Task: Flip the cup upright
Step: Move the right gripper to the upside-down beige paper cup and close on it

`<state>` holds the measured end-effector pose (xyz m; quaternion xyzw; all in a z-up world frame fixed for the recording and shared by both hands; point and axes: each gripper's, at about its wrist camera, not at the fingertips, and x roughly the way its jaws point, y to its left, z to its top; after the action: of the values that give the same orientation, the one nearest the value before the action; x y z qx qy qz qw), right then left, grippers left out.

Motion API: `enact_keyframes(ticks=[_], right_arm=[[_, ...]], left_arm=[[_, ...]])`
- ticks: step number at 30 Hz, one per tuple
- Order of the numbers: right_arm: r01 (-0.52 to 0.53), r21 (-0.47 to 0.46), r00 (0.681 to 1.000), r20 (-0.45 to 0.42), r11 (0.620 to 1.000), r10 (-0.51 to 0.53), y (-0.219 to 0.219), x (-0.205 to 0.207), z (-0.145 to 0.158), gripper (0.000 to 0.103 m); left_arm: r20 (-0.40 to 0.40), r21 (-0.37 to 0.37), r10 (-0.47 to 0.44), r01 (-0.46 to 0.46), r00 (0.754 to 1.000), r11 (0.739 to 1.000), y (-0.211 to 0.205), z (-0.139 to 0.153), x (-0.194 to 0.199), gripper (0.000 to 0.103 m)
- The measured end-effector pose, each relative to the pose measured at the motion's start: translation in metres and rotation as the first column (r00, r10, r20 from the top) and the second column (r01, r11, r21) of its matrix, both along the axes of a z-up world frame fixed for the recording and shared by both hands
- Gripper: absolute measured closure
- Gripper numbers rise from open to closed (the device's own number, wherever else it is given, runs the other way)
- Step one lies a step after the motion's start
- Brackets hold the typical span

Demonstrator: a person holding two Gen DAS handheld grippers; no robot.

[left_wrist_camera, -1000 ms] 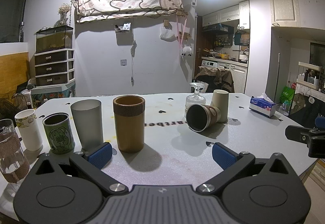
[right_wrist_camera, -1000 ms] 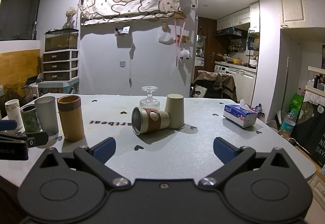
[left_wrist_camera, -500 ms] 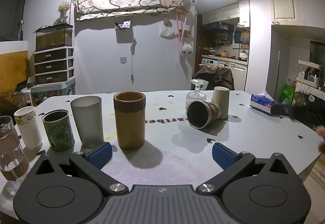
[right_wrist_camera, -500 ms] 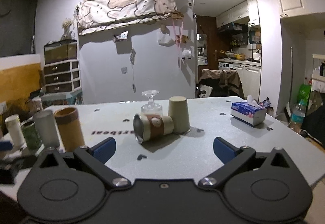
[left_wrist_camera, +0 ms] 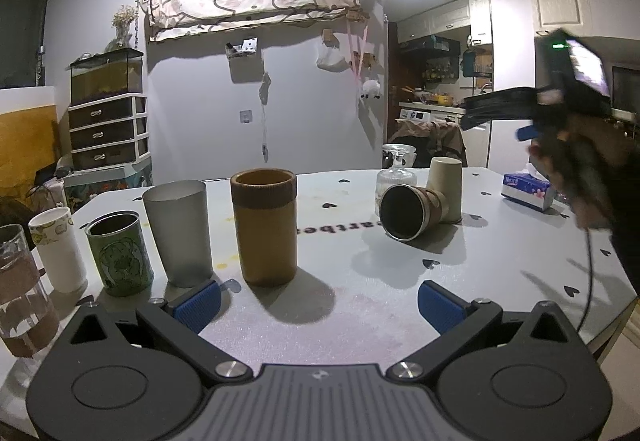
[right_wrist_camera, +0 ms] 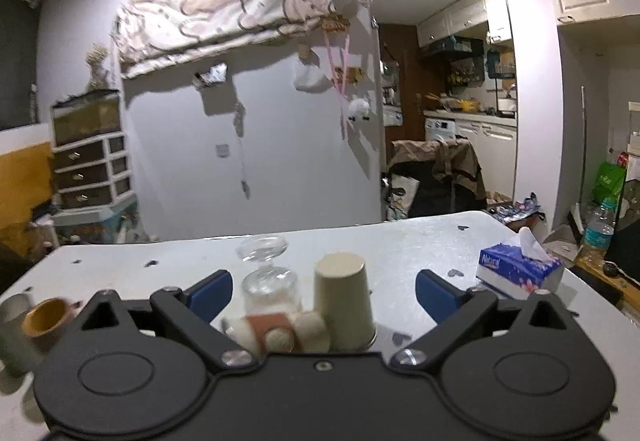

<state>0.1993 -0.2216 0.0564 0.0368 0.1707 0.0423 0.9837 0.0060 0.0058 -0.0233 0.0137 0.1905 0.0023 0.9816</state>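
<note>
Jaws wide — tipped cup's point(left_wrist_camera: 410, 211) dark mouth (left view only).

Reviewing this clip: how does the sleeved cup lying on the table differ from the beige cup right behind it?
The sleeved cup lies on its side, its dark open mouth facing the left wrist camera; the beige cup stands upside down, closed base on top. The sleeved cup wears a brown band with a metallic rim; the beige cup is plain and matte. Both sit close together on the table beside an inverted stemmed glass, with neither tool holding them.
</note>
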Motion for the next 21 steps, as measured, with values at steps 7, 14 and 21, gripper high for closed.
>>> enact_keyframes(ticks=[7,14,21], right_arm=[[0.031,-0.01,0.99,-0.14,0.999,-0.032,0.006,0.085,-0.01,0.011],[0.058,0.007,0.968,-0.246,0.998,-0.055,0.009,0.14,-0.033,0.022],[0.063,-0.025,0.949,-0.309,0.998,-0.068,0.016,0.166,-0.056,0.034]], left_arm=[[0.006,-0.007,0.014,-0.014,1.0,1.0,0.011,0.001,0.008,0.0],[-0.016,-0.025,0.046,-0.046,0.999,0.999,0.024,-0.002,0.018,0.0],[-0.033,-0.026,0.045,-0.046,0.998,0.999,0.026,-0.004,0.023,0.0]])
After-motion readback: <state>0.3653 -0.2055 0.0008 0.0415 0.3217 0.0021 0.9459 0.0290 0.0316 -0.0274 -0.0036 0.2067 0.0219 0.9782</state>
